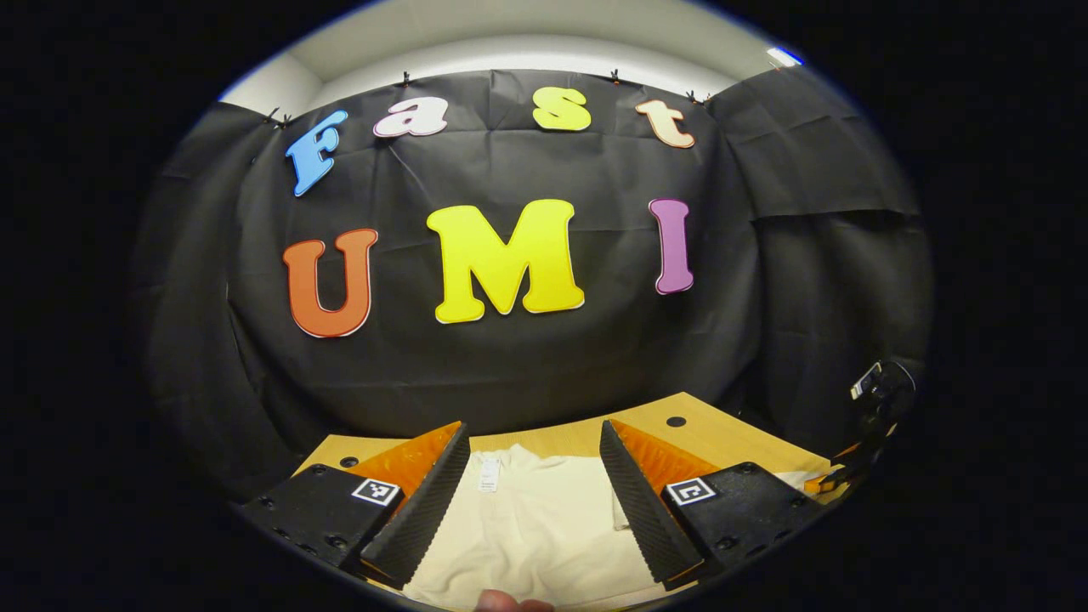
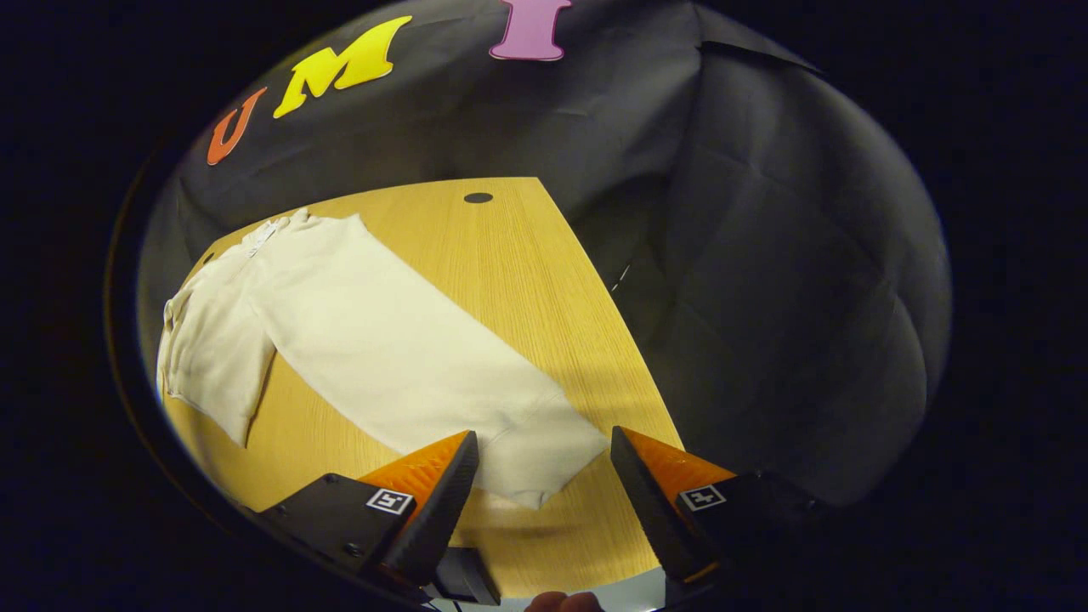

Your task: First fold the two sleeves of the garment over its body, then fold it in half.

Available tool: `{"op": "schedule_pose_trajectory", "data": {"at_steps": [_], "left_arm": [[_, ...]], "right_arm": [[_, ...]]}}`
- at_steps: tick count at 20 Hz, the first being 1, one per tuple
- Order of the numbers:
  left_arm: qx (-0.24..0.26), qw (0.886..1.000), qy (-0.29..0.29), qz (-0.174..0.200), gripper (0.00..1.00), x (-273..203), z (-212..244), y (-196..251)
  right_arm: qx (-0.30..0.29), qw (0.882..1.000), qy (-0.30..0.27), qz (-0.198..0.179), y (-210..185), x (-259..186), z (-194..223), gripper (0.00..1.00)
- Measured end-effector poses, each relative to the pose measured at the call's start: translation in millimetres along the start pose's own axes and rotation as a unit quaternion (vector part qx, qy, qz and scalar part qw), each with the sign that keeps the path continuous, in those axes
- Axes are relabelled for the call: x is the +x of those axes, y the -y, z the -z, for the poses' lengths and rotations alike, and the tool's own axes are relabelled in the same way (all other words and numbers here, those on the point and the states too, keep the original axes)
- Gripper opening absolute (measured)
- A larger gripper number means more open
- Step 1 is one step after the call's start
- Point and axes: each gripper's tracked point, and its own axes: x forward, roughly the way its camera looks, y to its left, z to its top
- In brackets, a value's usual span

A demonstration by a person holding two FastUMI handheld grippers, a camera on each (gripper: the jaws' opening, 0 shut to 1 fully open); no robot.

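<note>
Looking along the left gripper (image 1: 534, 501) in the left gripper view, a light wooden table (image 1: 722, 438) runs up to the booth's black cloth wall (image 1: 510, 374), with a pale ceiling strip above the cloth. A round dark hole (image 1: 676, 422) sits in the tabletop near the wall, and a second hole (image 1: 348, 461) shows at the table's far left corner. The cream garment (image 1: 544, 527) lies flat on the table, its neck label (image 1: 489, 473) pointing toward the wall, and the cloth fills the space between the spread fingers, which hang above it and pinch nothing. Off the table's right edge, part of the other tool (image 1: 880, 395) shows dark against the wall. A fingertip (image 1: 510, 603) peeks in at the bottom edge

Turning to the right gripper view, the same table (image 2: 527, 280) slants away to the black cloth wall (image 2: 765, 297), one hole (image 2: 478, 197) near its far edge. The garment (image 2: 382, 348) is spread on the table's left part, a sleeve (image 2: 217, 365) folded down beside the body, the hem end nearest the tool. The right gripper (image 2: 544, 484) hovers with fingers wide apart, the hem corner between them but ungrasped. No containers stand on the table
</note>
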Motion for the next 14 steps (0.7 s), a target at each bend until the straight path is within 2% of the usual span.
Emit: {"op": "schedule_pose_trajectory", "data": {"at_steps": [5,7,8,10,11,12,13,14], "left_arm": [[0.012,1.0,-0.017,-0.01,1.0,-1,9,-7],[0.01,1.0,-0.021,-0.009,1.0,1,12,-9],[0.007,1.0,-0.024,-0.007,1.0,2,14,-9],[0.005,1.0,-0.03,-0.005,1.0,1,16,-9],[0.005,1.0,-0.029,-0.007,1.0,0,15,-10],[0.004,1.0,-0.027,-0.007,1.0,0,15,-12],[0.004,1.0,-0.026,-0.009,1.0,-2,15,-13],[0.004,1.0,-0.027,-0.01,1.0,-1,17,-16]], "right_arm": [[0.015,0.999,-0.029,-0.012,-5,15,17,0.97],[0.037,0.998,-0.044,-0.021,-5,20,22,0.94],[0.044,0.997,-0.051,-0.022,-6,20,23,0.96],[0.042,0.998,-0.045,-0.029,-14,20,21,0.94],[0.04,0.998,-0.039,-0.036,-20,22,20,0.89],[0.04,0.998,-0.037,-0.032,-21,22,20,0.65],[0.045,0.998,-0.035,-0.039,-22,23,19,0.55],[0.053,0.997,-0.043,-0.035,-22,22,21,0.51]]}}
